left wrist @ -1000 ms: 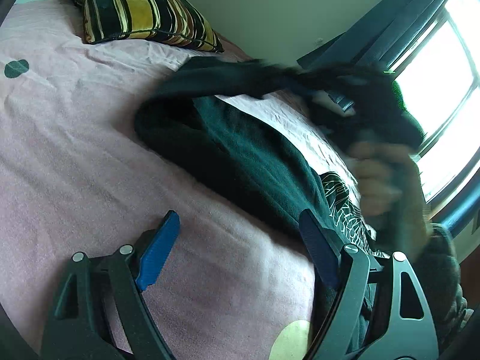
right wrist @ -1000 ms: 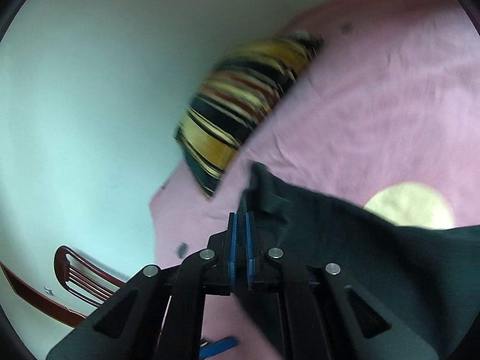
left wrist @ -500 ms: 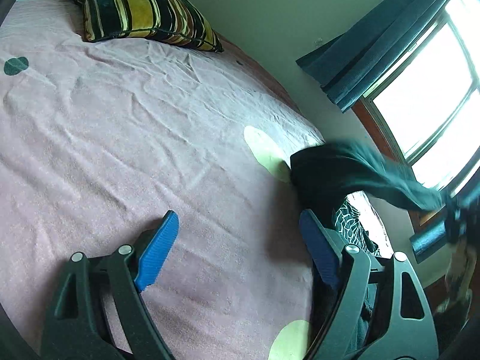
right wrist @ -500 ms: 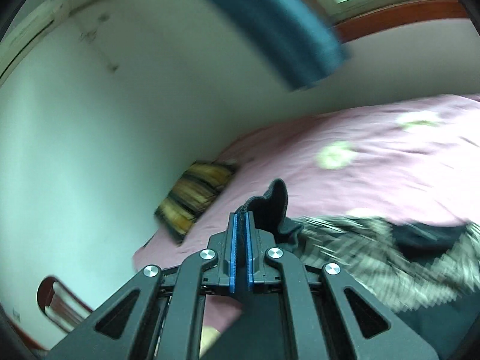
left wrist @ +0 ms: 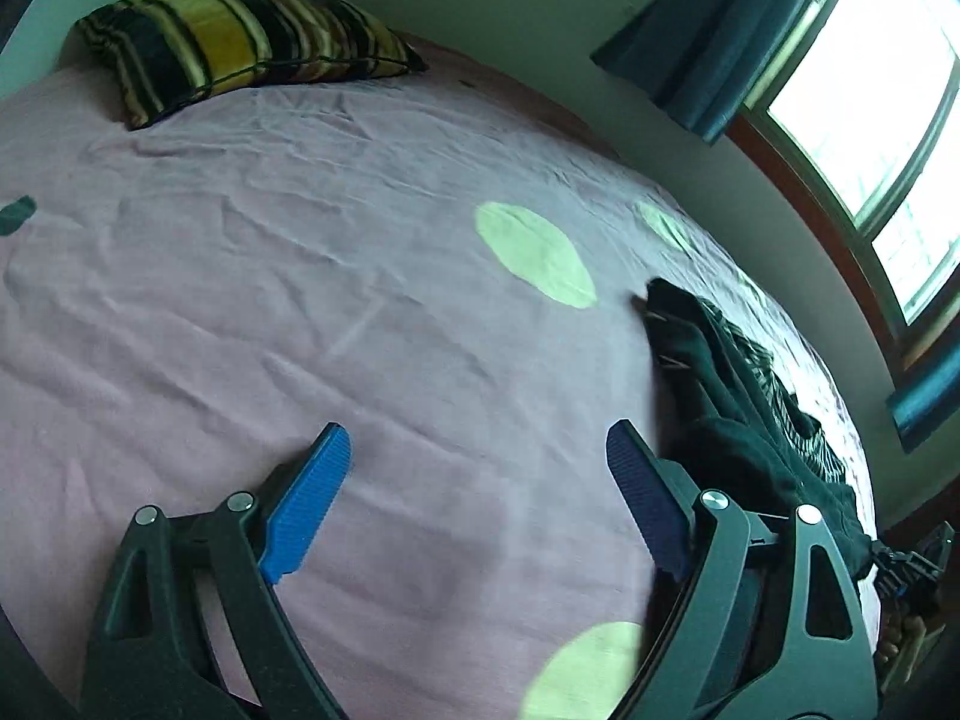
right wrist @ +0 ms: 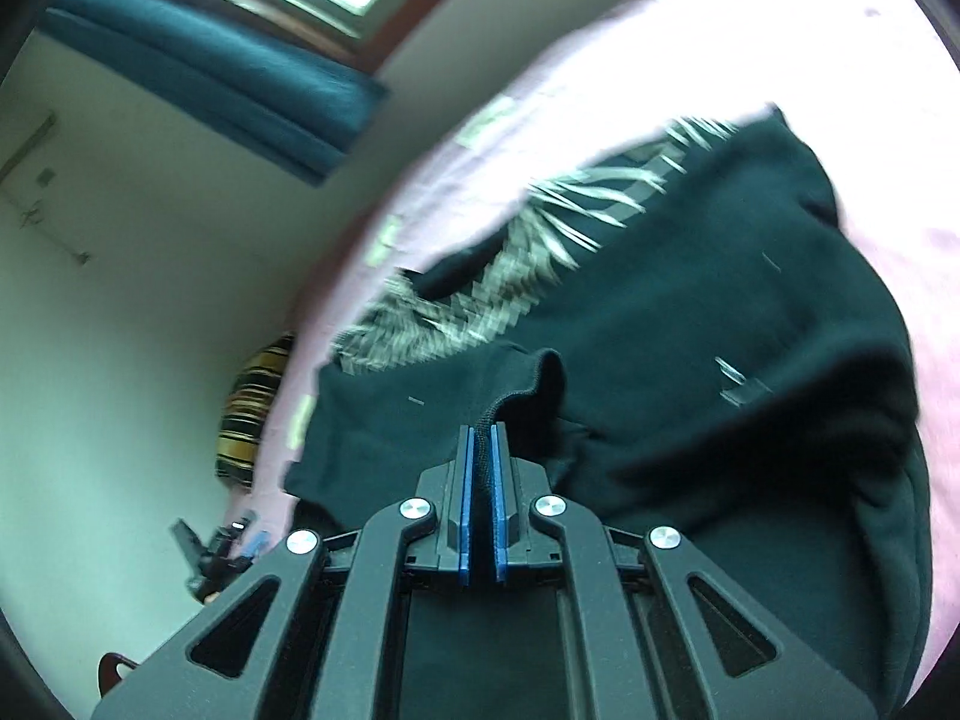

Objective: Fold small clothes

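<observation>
The dark green garment (left wrist: 726, 396) lay heaped along the right side of the pink bed (left wrist: 300, 300), its long axis running from a near corner beside the pale green spot (left wrist: 534, 252) away toward the window (left wrist: 870, 120), partly covering a black-and-white patterned cloth (right wrist: 480, 300). The left gripper (left wrist: 480, 516) hovered above bare sheet, its jaws wide and just opened further, with nothing between them. The right gripper (right wrist: 480, 480) was closed, its blue pads (right wrist: 462, 504) pinching a ribbed edge of the garment. A striped pillow (left wrist: 240, 42) rested at the head of the bed
</observation>
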`<state>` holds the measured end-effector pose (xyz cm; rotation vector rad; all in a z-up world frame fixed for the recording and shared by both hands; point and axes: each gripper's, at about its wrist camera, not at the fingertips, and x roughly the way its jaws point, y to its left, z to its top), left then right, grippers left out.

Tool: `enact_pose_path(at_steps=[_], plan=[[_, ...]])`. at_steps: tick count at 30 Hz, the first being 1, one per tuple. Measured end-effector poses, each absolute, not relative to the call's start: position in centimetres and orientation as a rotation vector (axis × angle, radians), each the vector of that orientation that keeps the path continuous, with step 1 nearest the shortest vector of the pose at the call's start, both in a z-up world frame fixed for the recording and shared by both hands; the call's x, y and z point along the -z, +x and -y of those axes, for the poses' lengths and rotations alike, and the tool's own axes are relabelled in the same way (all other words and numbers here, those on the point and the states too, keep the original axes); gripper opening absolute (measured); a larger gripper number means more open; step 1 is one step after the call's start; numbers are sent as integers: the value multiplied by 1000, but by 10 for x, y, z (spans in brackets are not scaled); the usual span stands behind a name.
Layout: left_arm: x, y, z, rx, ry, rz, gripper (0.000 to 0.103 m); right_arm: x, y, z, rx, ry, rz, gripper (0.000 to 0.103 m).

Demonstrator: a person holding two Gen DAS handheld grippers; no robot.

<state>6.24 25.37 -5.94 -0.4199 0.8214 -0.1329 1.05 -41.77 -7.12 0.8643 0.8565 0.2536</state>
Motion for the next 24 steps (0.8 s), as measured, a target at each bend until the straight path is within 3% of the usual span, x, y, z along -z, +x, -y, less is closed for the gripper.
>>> enact_pose_path(at_steps=[14, 24], plan=[[57, 61, -117, 353, -234, -897, 87, 79, -23, 416, -232, 887, -854, 5], [76, 64, -116, 299, -152, -948, 87, 102, -28, 417, -201, 921, -911, 5]])
